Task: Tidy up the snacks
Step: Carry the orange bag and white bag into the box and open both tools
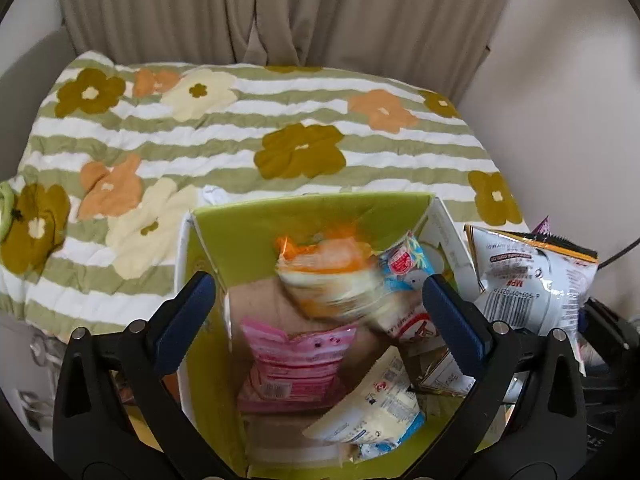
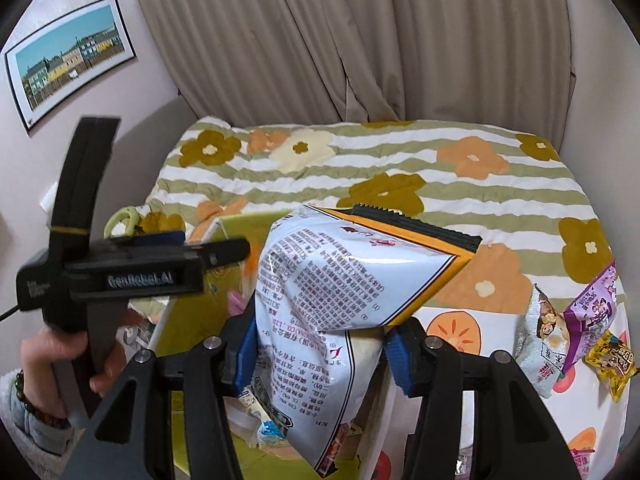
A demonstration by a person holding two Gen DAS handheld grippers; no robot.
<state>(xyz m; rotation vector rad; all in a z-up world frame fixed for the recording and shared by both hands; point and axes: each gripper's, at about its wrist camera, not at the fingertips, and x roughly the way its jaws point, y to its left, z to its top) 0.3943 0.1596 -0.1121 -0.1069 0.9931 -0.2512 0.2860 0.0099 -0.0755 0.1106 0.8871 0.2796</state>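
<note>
My left gripper point(image 1: 316, 304) hangs wide open and empty over the box point(image 1: 312, 210), while my right gripper point(image 2: 320, 354) clamps a bag point(image 2: 340, 292) for dropping in.

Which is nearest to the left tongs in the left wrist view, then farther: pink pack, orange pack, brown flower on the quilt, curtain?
1. Pink pack: in the green box, low between the left tongs.
2. Orange pack: blurred, just beyond the tips, over the box.
3. Brown flower: on the quilt past the box.
4. Curtain: behind the bed.
</note>
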